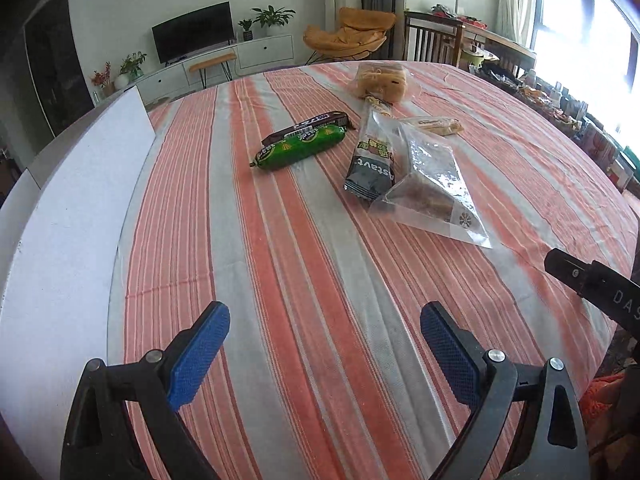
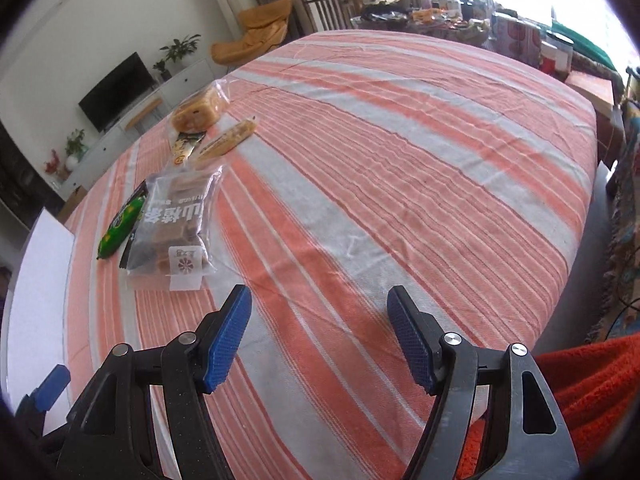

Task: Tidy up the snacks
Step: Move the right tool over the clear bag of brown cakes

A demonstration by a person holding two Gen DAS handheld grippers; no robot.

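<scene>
Tablecloth (image 1: 304, 280) in orange and grey stripes covers the whole table, with a white board (image 1: 72, 220) lying along its left edge. Snacks sit bunched toward the far left: a clear bag of brown cakes (image 2: 176, 228) overlapping a dark packet (image 1: 370, 168), a green roll (image 1: 300, 148) beside a brown bar (image 1: 324, 120), a bagged bread loaf (image 2: 198, 114) and a slim wrapped stick (image 2: 228, 142) farther back. Left gripper (image 1: 324, 344) and right gripper (image 2: 318, 328) both hover above bare cloth, jaws spread wide and empty, well short of the snacks.

Striped tablecloth (image 1: 304, 280) over the table, snack packets (image 1: 400, 156) clustered near a white board (image 1: 60, 240).
</scene>
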